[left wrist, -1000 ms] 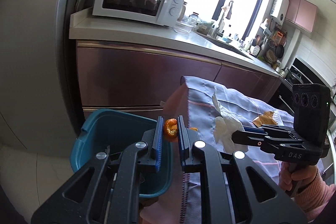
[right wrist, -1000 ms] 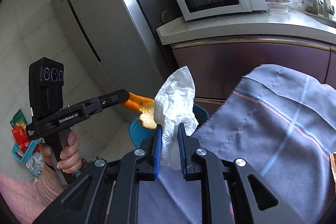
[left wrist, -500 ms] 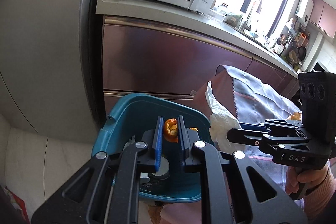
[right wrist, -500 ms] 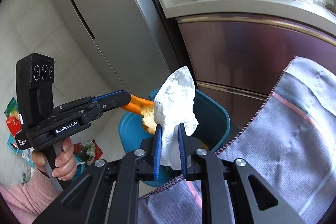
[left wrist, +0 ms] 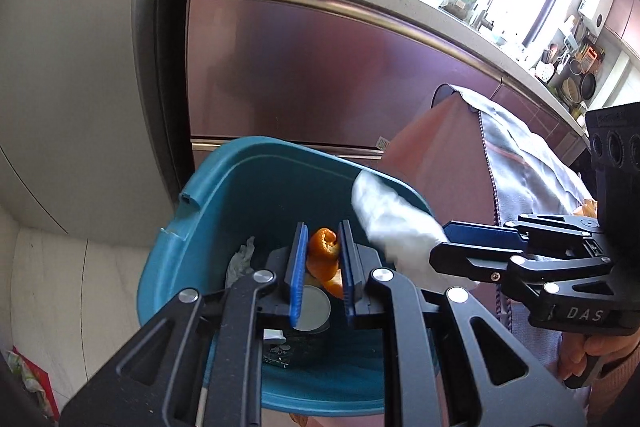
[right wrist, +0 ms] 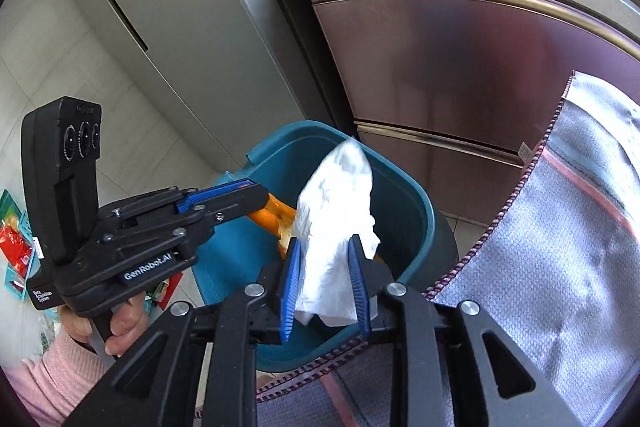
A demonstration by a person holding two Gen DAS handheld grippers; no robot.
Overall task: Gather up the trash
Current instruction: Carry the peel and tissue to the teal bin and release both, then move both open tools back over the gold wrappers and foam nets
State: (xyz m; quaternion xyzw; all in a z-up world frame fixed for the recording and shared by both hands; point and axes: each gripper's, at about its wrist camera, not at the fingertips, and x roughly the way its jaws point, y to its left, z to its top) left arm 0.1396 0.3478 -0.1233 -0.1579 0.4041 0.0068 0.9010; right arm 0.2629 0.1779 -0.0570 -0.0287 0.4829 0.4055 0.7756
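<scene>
Over the teal trash bin [left wrist: 208, 195], the orange peel [left wrist: 325, 259] and one white tissue [right wrist: 336, 211] now sit between loosened fingers; left gripper [left wrist: 322, 267] and right gripper [right wrist: 325, 285] have both spread since a second ago.

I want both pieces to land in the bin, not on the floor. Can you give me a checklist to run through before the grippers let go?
1. Orange peel over the teal bin: ok, bin contents show directly beneath it in the left wrist view.
2. White tissue over the bin opening: ok, though it hangs near the rim on the tablecloth side.
3. Left gripper grip on the peel: cannot tell, the pads look slightly parted.
4. Right gripper grip on the tissue: cannot tell, the pads stand apart with the tissue between them.
5. Room in the bin: ok, only a can and scraps at the bottom.
6. Grippers clear of each other: ok, close but not touching.
</scene>
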